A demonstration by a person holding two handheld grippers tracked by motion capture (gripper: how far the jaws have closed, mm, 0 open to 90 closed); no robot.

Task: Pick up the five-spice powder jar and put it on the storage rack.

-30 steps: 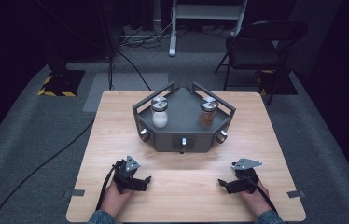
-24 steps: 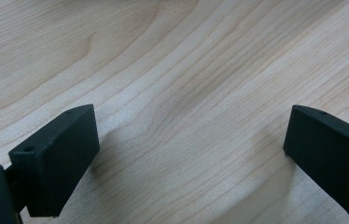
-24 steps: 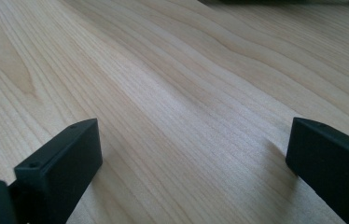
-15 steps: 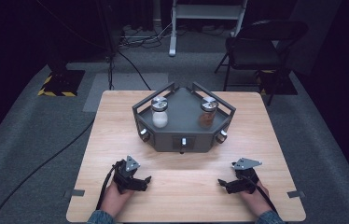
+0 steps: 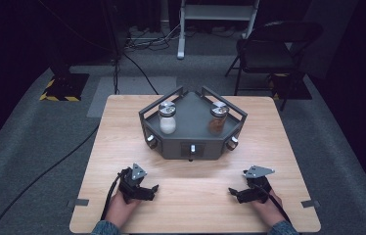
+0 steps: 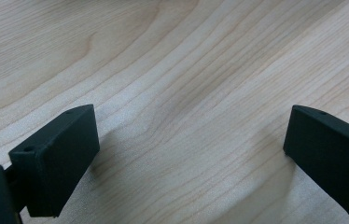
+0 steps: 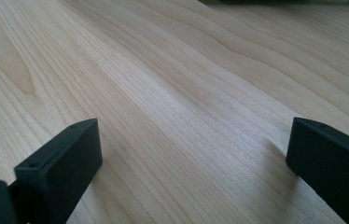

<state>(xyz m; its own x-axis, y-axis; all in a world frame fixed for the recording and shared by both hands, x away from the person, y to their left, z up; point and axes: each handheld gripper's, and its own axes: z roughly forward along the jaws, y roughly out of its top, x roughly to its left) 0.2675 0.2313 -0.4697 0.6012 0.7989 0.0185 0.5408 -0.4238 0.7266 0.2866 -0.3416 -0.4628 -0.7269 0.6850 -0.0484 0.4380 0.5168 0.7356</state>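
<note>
Both tools rest low on the wooden surface [image 5: 191, 196], near its front edge. The left tool [image 5: 152, 191] and the right tool [image 5: 235, 194] are released, jaws spread wide over bare wood. Well beyond them, the dark tray [image 5: 191, 127] holds a white-filled jar [image 5: 167, 117] and a brown-filled jar [image 5: 218, 118].

Both grippers are black; the left gripper [image 5: 148, 192] and right gripper [image 5: 236, 194] each carry a grey three-cornered plate and a black cable. Blocky matte fingers [image 6: 56, 163] show small screw holes. Sleeves are blue-grey.
</note>
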